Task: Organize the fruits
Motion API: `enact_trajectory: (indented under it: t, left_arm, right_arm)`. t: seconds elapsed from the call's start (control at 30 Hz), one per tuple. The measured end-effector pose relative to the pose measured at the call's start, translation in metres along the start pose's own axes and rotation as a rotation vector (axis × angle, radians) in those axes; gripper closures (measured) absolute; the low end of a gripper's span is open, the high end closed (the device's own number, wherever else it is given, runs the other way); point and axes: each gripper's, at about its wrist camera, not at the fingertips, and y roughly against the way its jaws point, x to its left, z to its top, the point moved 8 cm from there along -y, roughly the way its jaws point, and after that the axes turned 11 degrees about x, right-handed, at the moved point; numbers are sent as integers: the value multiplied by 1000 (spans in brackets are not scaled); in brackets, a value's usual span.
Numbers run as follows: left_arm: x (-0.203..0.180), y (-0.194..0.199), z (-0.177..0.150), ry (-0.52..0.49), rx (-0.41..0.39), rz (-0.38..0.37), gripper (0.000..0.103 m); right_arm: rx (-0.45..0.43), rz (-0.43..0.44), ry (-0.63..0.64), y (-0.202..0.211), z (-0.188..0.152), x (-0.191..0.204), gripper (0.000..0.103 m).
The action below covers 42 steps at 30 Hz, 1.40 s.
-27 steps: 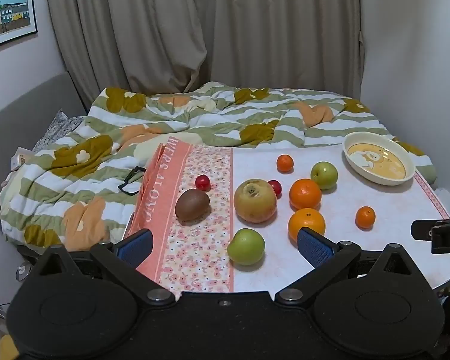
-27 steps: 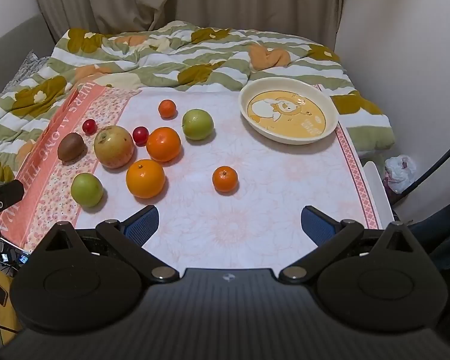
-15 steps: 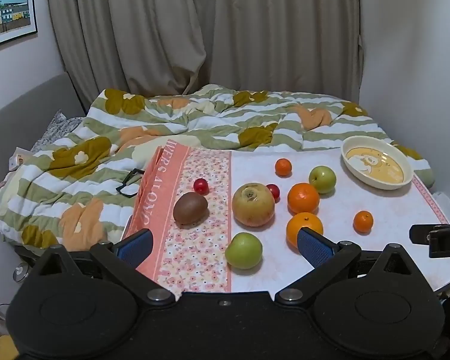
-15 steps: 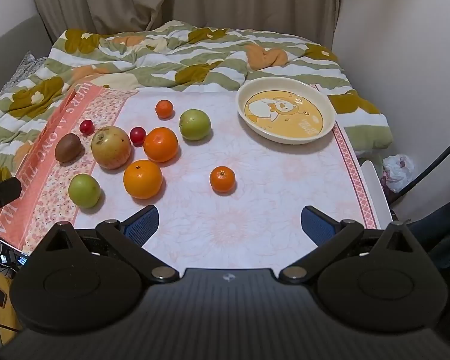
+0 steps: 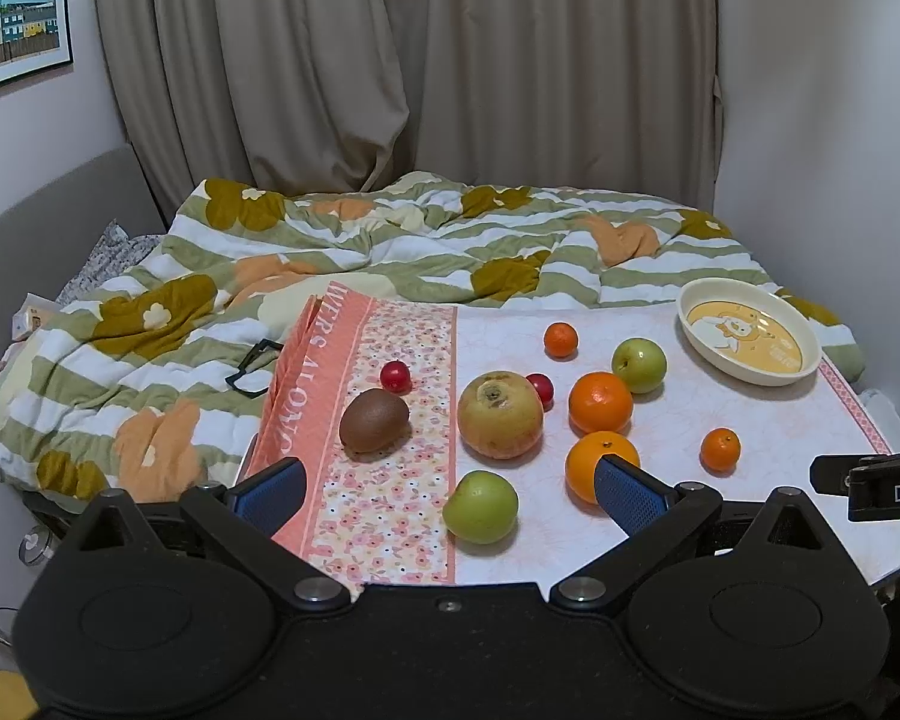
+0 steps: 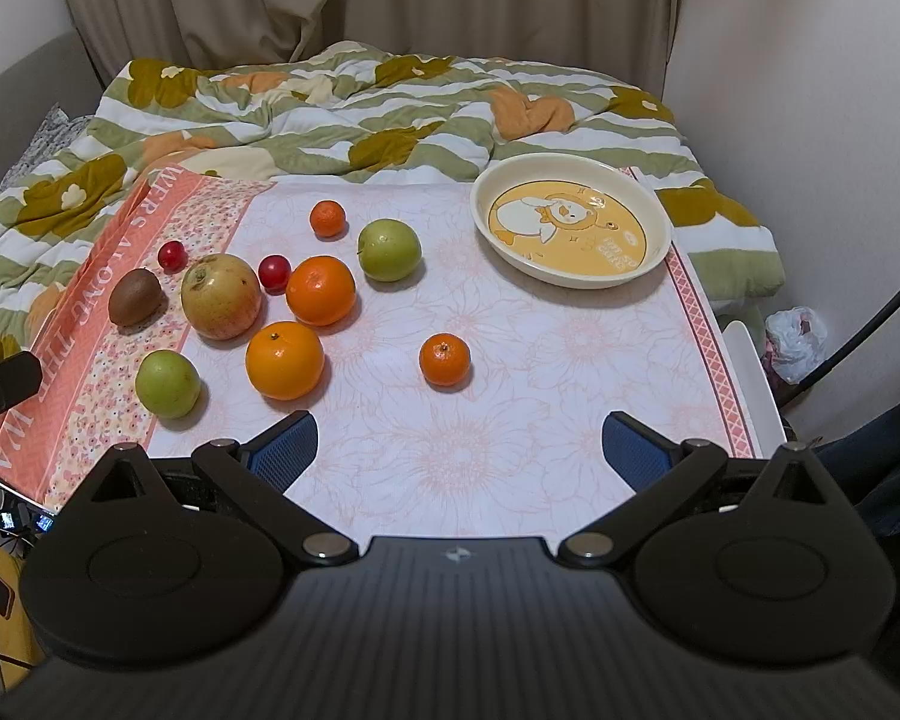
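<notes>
Both tongs hung spread and empty at the near edge of the surface, which was covered by a pale floral cloth with a pink band along its left side. The left tongs framed a green apple just ahead of their gap, with one blue pad overlapping the near orange at about 2 o'clock. The right tongs faced bare cloth, with a small mandarin at 12 o'clock, apart from the rest of the fruit.

The fruit lay loose on the left half of the cloth (none of it in the dish). From the right wrist view, a large yellowish apple sat at 10 o'clock, with a kiwi just left of it on the pink band and a red cherry tucked between it and a second orange. Another cherry lay beyond the kiwi. A second green apple and a second small mandarin sat farther back, toward 11 o'clock. The cream dish with a yellow cartoon centre stood empty at 1 o'clock, near the far right corner. A striped flowered quilt covered the bed beyond.
</notes>
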Motion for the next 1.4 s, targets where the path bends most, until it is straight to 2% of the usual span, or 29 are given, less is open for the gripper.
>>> enact_trajectory:
  t: [1.4]
  left_arm:
    - [5,2,0,16,-2,-7,0]
  right_arm:
    - [0,0,-3,2,-1,1,0]
